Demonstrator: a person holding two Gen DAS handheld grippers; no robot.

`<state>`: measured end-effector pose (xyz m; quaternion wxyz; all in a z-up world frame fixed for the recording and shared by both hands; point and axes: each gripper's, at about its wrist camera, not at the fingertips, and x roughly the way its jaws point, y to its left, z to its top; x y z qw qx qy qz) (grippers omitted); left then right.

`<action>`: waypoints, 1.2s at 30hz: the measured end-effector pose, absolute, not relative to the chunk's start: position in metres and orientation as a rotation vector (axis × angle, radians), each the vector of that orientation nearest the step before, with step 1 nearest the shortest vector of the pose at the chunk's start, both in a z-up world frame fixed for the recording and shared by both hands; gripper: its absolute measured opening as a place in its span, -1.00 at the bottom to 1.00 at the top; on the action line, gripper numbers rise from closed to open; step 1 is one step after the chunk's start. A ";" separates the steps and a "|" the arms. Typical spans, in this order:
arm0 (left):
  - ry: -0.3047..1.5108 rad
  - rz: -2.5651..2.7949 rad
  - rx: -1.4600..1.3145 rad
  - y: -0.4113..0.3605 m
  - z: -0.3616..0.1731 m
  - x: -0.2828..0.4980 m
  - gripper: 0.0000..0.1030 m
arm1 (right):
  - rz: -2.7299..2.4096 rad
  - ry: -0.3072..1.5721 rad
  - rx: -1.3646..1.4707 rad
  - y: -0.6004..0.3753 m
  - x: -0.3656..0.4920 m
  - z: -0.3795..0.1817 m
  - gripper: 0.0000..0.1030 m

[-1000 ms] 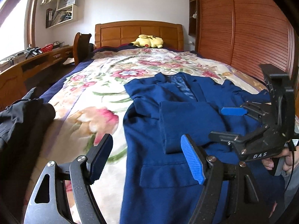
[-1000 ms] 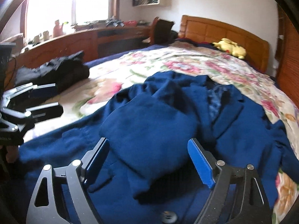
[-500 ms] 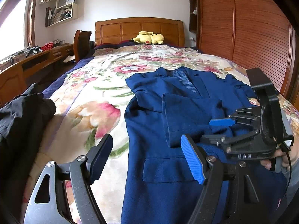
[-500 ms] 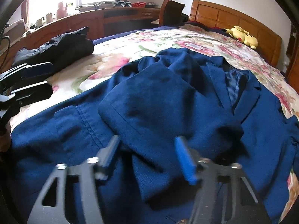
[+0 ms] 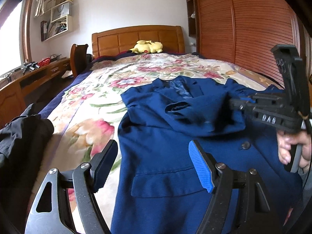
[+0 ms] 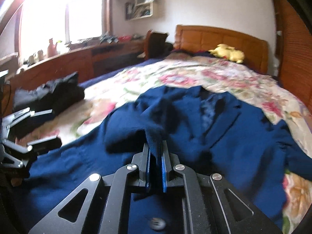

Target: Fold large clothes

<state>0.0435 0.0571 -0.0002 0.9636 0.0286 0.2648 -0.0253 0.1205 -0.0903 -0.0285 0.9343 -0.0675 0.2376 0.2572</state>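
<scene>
The only lettering that can be read is "DAS", in raised letters on the black side of the right gripper (image 5: pixel 237 103), seen from the left wrist camera. The papers on the wall shelf (image 5: pixel 58 25) are too small to read.

Navy blue jacket (image 5: pixel 165 148) front-up on floral bedspread, one sleeve (image 6: pixel 136 134) folded across its chest

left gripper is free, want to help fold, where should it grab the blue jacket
Probably the jacket's near left side edge, coming in from the floral bedspread. That edge lies flat and bare, while the right gripper already pinches the folded sleeve.
</scene>
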 end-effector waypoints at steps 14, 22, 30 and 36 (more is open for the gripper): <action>0.467 -0.112 0.036 0.029 0.020 0.038 0.48 | 0.307 0.532 -0.081 -0.157 0.101 -0.036 -0.50; 0.502 -0.136 0.027 0.014 0.010 0.048 0.48 | 0.319 0.458 -0.077 -0.155 0.077 -0.015 0.26; 0.530 -0.139 0.042 0.006 0.000 0.055 0.48 | 0.443 0.513 -0.127 -0.128 0.098 -0.034 0.26; 0.546 -0.140 0.054 0.005 -0.006 0.054 0.48 | 0.513 0.647 -0.180 -0.106 0.127 -0.057 0.26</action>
